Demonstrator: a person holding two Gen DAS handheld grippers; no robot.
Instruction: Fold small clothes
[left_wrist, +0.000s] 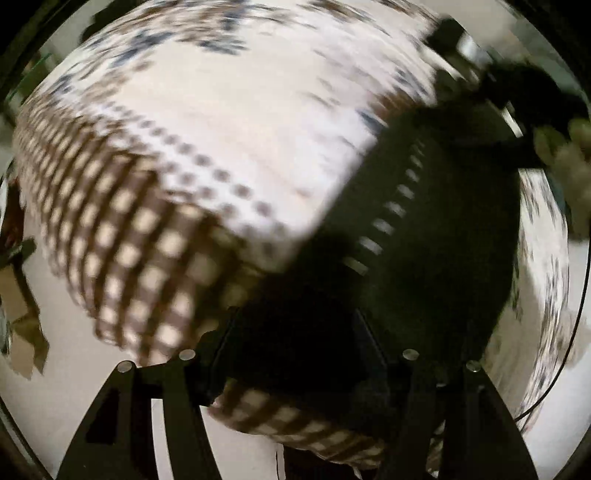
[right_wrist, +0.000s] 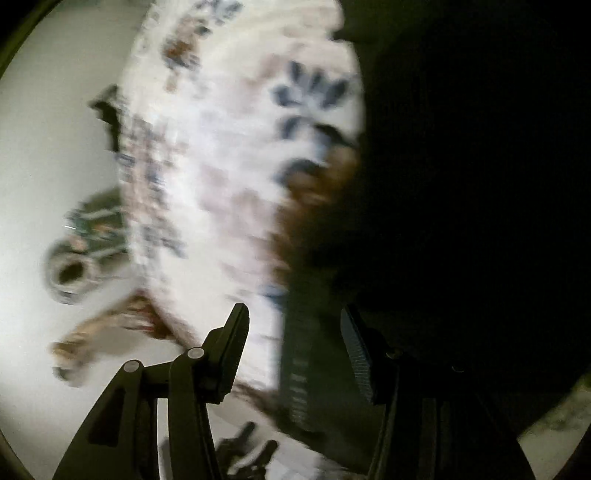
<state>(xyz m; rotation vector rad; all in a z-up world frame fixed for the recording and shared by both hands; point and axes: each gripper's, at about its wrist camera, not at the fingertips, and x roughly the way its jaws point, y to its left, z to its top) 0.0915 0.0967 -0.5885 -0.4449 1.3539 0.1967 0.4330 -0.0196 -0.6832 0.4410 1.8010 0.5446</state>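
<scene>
Black blur (right_wrist: 461, 184) hides the garment's (right_wrist: 221, 166) right.

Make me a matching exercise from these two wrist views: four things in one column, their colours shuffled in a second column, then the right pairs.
Things:
1. checked border of the pale cloth
2. flower print on that cloth
3. dark garment with the row of pale marks
4. table

Colours:
a. black
b. brown and cream
c. blue
d. plain white

Pairs: 1-b, 2-c, 3-a, 4-d
</scene>
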